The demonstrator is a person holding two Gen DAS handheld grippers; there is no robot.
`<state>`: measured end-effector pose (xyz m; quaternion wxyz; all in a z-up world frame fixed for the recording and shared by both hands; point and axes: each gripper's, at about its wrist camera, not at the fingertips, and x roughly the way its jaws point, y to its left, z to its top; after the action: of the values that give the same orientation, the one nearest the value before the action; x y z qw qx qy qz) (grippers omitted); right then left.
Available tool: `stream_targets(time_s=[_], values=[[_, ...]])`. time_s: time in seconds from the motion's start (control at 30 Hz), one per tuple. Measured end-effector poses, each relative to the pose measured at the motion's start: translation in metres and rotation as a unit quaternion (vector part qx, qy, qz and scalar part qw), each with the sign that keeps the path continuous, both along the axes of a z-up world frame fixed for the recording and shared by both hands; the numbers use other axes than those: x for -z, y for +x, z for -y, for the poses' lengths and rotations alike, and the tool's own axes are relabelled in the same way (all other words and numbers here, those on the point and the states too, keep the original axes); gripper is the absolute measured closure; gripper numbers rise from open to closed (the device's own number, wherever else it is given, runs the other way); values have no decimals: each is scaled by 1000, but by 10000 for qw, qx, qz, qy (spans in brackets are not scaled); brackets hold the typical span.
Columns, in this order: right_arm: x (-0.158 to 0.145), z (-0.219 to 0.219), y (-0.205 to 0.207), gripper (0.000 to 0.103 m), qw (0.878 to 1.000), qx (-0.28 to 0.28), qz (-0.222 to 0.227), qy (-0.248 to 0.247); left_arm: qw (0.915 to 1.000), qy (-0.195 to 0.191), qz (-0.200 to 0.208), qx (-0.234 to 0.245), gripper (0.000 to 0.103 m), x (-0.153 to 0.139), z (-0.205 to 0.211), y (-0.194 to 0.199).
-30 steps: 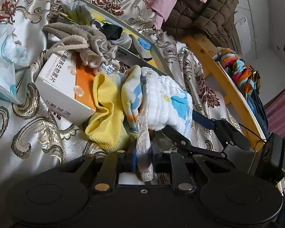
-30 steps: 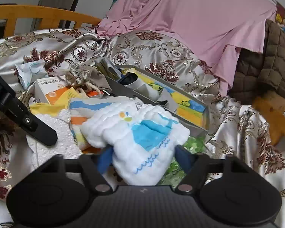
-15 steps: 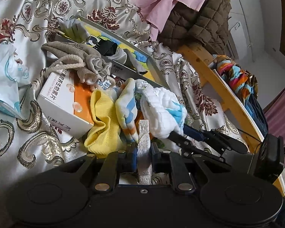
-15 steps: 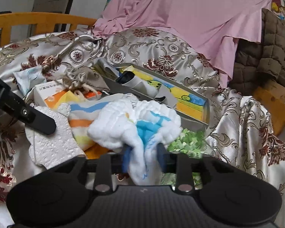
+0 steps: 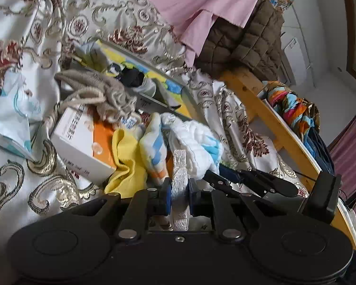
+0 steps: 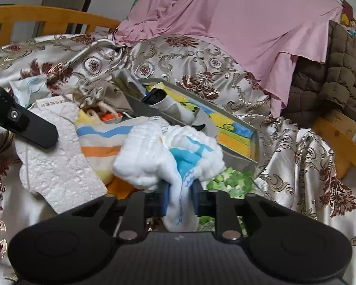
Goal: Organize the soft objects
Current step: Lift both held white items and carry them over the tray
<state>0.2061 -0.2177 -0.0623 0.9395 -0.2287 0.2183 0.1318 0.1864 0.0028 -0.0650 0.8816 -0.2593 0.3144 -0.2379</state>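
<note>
Left gripper [image 5: 180,191] jaws clamped on a white foam slab [image 5: 180,178], right gripper [image 6: 180,198] jaws clamped on a white-and-blue quilted cloth [image 6: 168,152] — only the right view shows the green crinkled cloth [image 6: 232,180] beneath.

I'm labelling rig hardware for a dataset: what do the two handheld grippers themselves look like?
Both are matte black. The left gripper has two round discs on its body, angled linkage arms with silver rivets, and blue pads inside its fingers. The right gripper has the same build, with a carbon-weave patterned body and a small pale mark at its centre. No hands or sleeves show.
</note>
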Motion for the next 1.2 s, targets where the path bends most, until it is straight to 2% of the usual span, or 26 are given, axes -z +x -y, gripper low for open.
stream_targets(time_s=[0.5, 0.77, 0.93, 1.2], values=[[-33, 18, -13, 89, 9970, 157, 635, 417, 9986, 197, 467, -170, 89, -26, 5, -32], [-58, 33, -19, 89, 9914, 271, 1000, 805, 9959, 149, 625, -629, 89, -55, 2, -33], [-75, 41, -5, 89, 9871, 280, 1138, 1090, 9925, 186, 768, -938, 89, -81, -1, -13], [-97, 55, 63, 89, 9726, 340, 1232, 1944, 9848, 469, 1076, -1282, 89, -128, 13, 60]])
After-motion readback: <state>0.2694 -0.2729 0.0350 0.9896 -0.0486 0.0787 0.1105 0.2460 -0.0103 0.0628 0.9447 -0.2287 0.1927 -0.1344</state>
